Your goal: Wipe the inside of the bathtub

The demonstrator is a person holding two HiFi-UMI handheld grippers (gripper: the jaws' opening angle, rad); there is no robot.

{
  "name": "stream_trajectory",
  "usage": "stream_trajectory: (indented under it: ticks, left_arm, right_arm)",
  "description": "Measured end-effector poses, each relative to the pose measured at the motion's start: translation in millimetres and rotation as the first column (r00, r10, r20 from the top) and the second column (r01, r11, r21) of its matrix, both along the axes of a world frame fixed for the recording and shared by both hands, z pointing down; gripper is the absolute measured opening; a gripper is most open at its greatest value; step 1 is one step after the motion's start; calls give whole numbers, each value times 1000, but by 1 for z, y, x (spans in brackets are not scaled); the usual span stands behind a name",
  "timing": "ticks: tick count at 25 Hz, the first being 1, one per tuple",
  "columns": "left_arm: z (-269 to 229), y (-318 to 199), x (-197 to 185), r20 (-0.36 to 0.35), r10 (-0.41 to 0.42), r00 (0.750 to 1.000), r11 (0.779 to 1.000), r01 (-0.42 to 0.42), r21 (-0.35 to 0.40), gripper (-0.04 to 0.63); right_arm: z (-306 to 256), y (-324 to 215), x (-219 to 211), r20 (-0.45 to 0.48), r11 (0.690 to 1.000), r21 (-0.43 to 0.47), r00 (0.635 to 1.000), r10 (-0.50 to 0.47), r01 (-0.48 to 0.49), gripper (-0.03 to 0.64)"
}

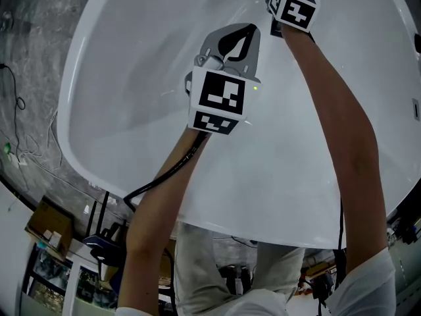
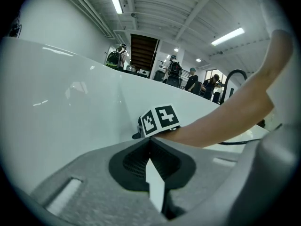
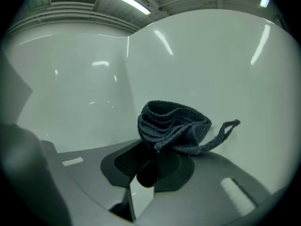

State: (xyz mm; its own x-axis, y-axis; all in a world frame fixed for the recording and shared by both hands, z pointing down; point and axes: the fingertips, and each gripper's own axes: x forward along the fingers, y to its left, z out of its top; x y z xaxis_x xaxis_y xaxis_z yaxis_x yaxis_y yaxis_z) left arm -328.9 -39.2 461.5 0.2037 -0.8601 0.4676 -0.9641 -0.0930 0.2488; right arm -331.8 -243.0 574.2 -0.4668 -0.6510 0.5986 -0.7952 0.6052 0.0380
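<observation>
The white bathtub [image 1: 131, 78] fills the head view from above. My right gripper [image 1: 291, 5] reaches into its far end, and only its marker cube and wrist show there. In the right gripper view that gripper [image 3: 153, 149] is shut on a folded dark grey cloth [image 3: 174, 124] with a loop tag, held close to the tub's inner wall [image 3: 94, 88]. My left gripper [image 1: 233, 43] hovers over the middle of the tub. Seen from its own view, the left gripper [image 2: 150, 142] is shut with nothing in it, aimed at the right gripper's marker cube [image 2: 160, 120] and forearm.
Dark marbled floor [image 1: 33, 58] with thin cables [image 1: 13, 94] lies left of the tub. A cart with shelves and boxes [image 1: 59, 242] stands at the lower left. Beyond the tub rim, several people [image 2: 174, 72] stand in a hall. A black curved faucet [image 2: 233, 79] rises at the right.
</observation>
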Motion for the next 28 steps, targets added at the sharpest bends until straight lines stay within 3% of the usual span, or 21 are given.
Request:
stream_trajectory:
  ticks: [6,11,16,19,23,28]
  left_arm:
    - [6,-2,-14,-3,-21,1000,1000,21,13,0]
    - [10,2,-16,-14,-35,999,999,35,21,0]
    - [16,12,-11,-16,-25,1000,1000,25,6,0]
    - [24,11,2,-11,-7,1000,1000,7,9,0]
    - [26,7,7,-16,1,1000,1000,-1,8,0]
    - [21,2,16,-13,35,999,999,-35,21,0]
  right_arm:
    - [8,7,-52,49,983,-3,982,-185,185,55]
    - [4,32,-91,41,915,14,914,-404,404,55]
    - [20,41,-79,40,936,1,935,-353,353,57]
    - [46,39,-50,20,948,-44,949,-314,315,58]
    - [80,28,-6,29,976,-128,984,-176,178,60]
    - [102,30,32,17,980,-171,995,-101,102,57]
